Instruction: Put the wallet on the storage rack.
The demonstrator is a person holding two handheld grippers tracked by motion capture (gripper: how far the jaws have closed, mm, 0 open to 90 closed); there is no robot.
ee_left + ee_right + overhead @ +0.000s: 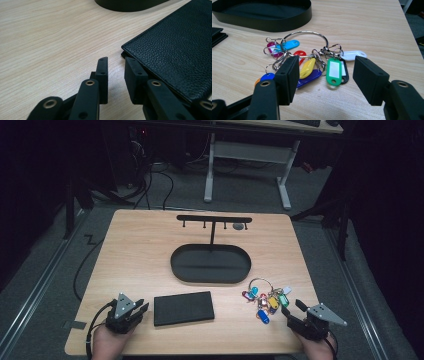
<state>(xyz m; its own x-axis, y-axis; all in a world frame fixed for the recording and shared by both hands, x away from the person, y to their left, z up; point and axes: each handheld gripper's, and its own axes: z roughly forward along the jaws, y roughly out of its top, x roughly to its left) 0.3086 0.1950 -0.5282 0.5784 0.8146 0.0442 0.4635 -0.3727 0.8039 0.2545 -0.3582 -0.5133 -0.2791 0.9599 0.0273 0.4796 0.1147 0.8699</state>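
A black leather wallet (183, 308) lies flat near the table's front edge. My left gripper (141, 306) rests just left of it, its jaws a narrow gap apart with nothing between them. In the left gripper view the wallet's corner (175, 45) sits beside the right jaw of that gripper (116, 61). A metal ring of several coloured key tags (263, 297) lies at the front right. My right gripper (292, 306) stands open just short of it. In the right gripper view the key tags (308, 67) lie ahead of the wide-open right gripper (325, 67).
A black oval tray (210, 280) sits mid-table, its wall (274, 22) behind the keys. A T-shaped black hook stand (214, 219) rises from its far side. Beyond the table are a white-legged desk (285, 185) and floor cables (150, 185).
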